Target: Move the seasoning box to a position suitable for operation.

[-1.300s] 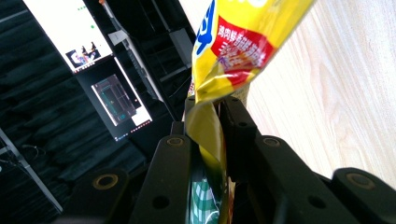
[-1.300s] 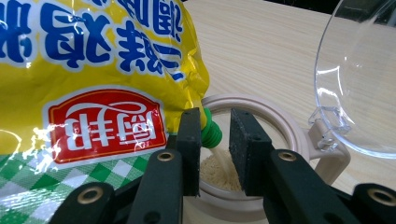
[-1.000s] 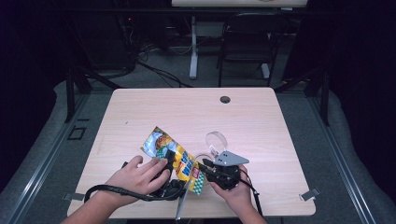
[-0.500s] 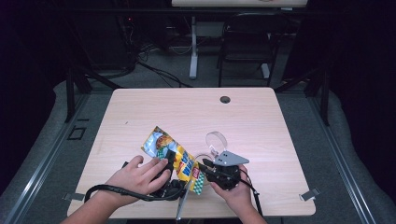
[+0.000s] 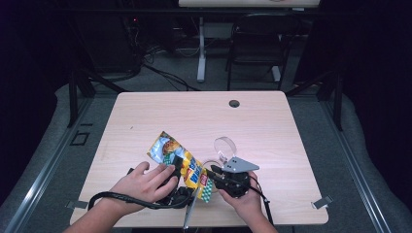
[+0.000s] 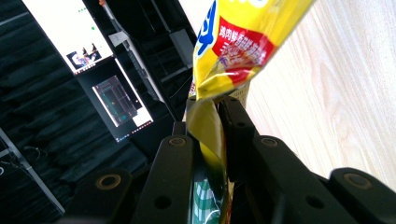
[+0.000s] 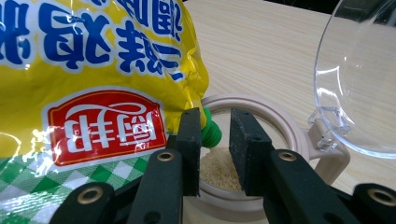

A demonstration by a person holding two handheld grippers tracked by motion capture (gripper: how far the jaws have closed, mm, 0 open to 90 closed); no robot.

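A yellow snack bag (image 5: 187,167) with red and green print lies tilted near the table's (image 5: 272,126) front edge. My left gripper (image 6: 212,108) is shut on a folded edge of the bag (image 6: 243,37); in the high view this gripper (image 5: 177,162) sits under a hand. My right gripper (image 7: 215,119) has its jaws a little apart, with nothing clamped, just beside the bag's (image 7: 93,70) lower corner. Behind these jaws stands a beige-rimmed jar (image 7: 280,123) holding pale crumbs, its clear lid (image 7: 359,70) hinged open. The right gripper (image 5: 215,174) is next to the jar (image 5: 210,163).
A small round cable hole (image 5: 234,103) is at the table's far side. The clear lid (image 5: 224,145) stands up behind the grippers. Black cables trail off the front edge. Chairs and desk legs stand beyond the table on dark floor.
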